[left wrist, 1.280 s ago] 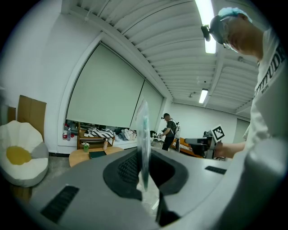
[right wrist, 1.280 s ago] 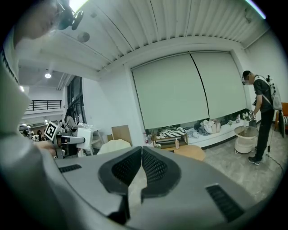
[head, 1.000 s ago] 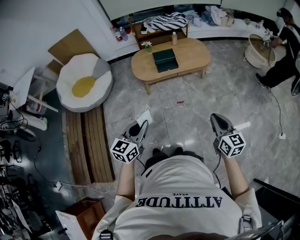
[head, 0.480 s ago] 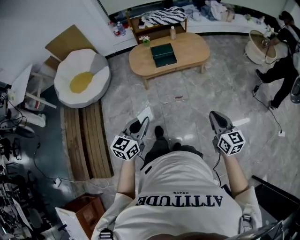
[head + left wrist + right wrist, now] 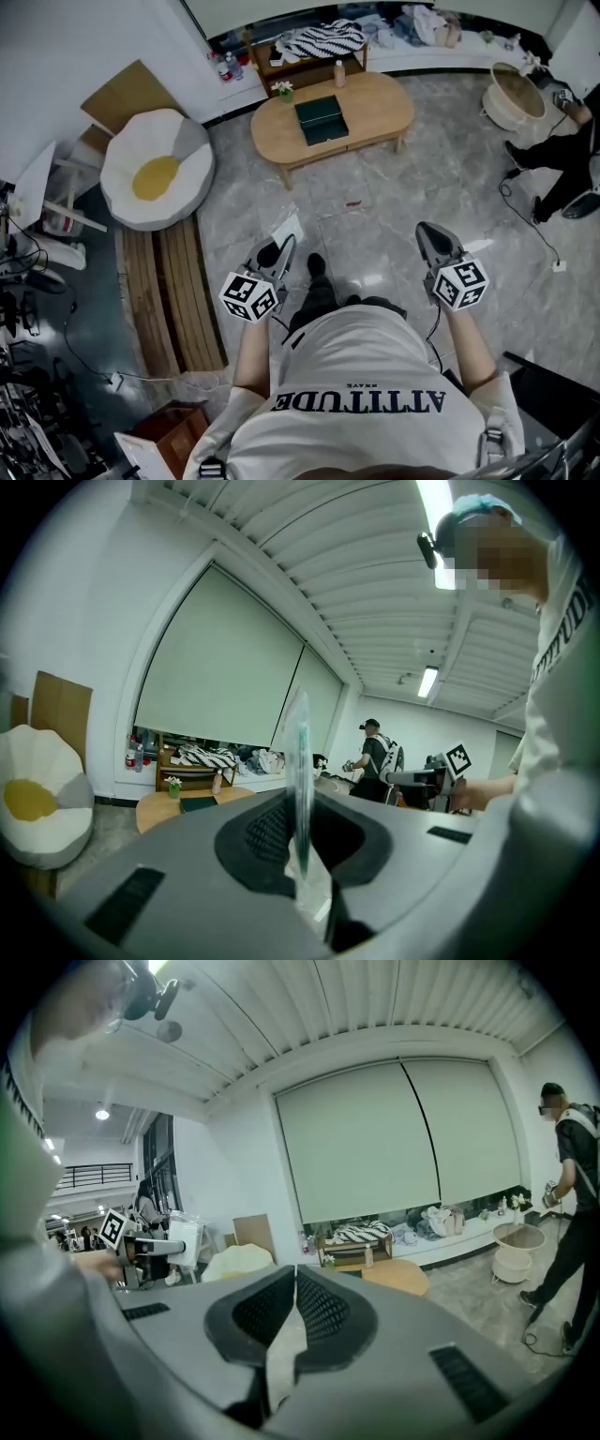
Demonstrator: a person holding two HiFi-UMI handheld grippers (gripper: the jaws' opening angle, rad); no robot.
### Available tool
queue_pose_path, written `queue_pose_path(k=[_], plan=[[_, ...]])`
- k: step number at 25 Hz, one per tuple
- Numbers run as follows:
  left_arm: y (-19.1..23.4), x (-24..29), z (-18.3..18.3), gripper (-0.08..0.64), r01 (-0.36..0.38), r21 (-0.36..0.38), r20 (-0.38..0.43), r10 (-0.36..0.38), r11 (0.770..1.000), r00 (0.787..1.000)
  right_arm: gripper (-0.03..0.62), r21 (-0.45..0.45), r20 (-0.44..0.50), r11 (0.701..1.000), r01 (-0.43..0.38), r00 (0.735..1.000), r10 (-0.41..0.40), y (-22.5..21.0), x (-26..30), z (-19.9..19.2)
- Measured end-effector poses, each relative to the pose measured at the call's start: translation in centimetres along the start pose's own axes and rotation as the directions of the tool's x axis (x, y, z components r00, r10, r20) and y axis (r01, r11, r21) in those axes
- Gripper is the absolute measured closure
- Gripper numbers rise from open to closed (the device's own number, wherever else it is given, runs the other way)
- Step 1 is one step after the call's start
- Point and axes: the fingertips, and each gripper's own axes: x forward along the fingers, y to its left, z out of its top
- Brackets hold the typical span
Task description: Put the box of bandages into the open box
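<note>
My left gripper is shut on the box of bandages, a thin flat white pack that sticks out past its tips. In the left gripper view the box of bandages stands edge-on between the pads of the left gripper. The open box, dark green, lies on an oval wooden table well ahead across the floor; it shows small in the left gripper view as the open box. My right gripper is held level with the left, and the right gripper is shut with nothing in it.
An egg-shaped cushion seat and wooden slats lie to the left. A bottle and a small plant stand on the table. A round basket and another person are at the far right.
A foot has stepped forward between the grippers and the table has slid slightly left in view. The other person has moved toward the right edge. Both grippers hold as before.
</note>
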Motion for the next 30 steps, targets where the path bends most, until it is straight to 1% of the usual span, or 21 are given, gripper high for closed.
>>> queue_pose_path(k=[7,14,19,30], plan=[[4.2,3.6,2.2,0.520,0.037,0.006,-0.006,-0.037,0.999,0.999,0.569,0.007,0.007,0.999,0.050,0.999,-0.050,-1.6,3.9,2.1],[10.3,6.7,4.7,0.520,0.067,0.010,-0.025,-0.066,0.998,0.997,0.569,0.019,0.009,0.996,0.087,0.996,-0.087,-2.0,9.7,4.4],[13.6,8.9,6.1,0.520,0.087,0.023,-0.035,-0.087,0.996,0.996,0.569,0.031,-0.003,0.993,0.113,0.994,-0.113,-2.7,12.9,4.9],[20.8,10.9,8.4,0.520,0.131,0.010,-0.047,-0.131,0.991,0.990,0.569,0.025,-0.016,0.989,0.147,0.989,-0.147,-1.4,19.8,7.1]])
